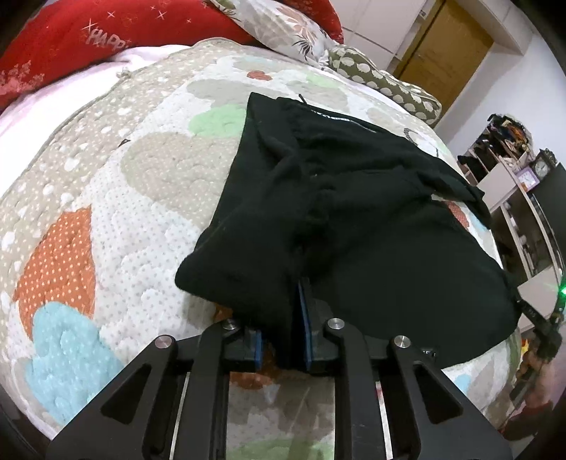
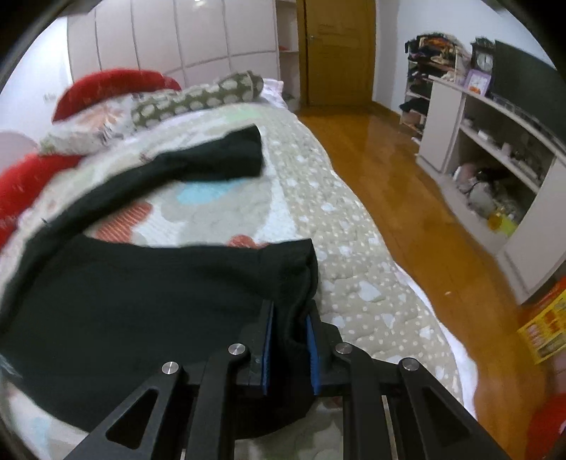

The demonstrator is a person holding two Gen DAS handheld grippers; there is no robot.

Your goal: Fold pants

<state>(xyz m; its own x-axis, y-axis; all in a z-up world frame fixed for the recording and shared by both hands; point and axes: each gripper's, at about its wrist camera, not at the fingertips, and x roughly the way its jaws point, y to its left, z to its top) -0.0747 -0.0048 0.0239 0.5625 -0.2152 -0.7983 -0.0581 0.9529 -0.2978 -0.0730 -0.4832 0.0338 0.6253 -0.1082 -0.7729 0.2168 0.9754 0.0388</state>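
Black pants point(image 1: 353, 219) are lying bunched on the quilted bedspread point(image 1: 106, 198), near the bed's edge above the wooden floor point(image 2: 406, 198); the left gripper point(image 1: 283, 339) is pinching a fold of the cloth at the near edge, and the right gripper point(image 2: 290, 339) is clamping another thick bunch. Judging from here, uneven lifting is likely to skew the fold; a thin pinch may be slipping free, dropping one side.

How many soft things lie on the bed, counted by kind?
Black pants: 1
Patterned quilt: 1
Red cushions: 2
Floral pillow: 1
Olive dotted pillow: 1
Total: 6
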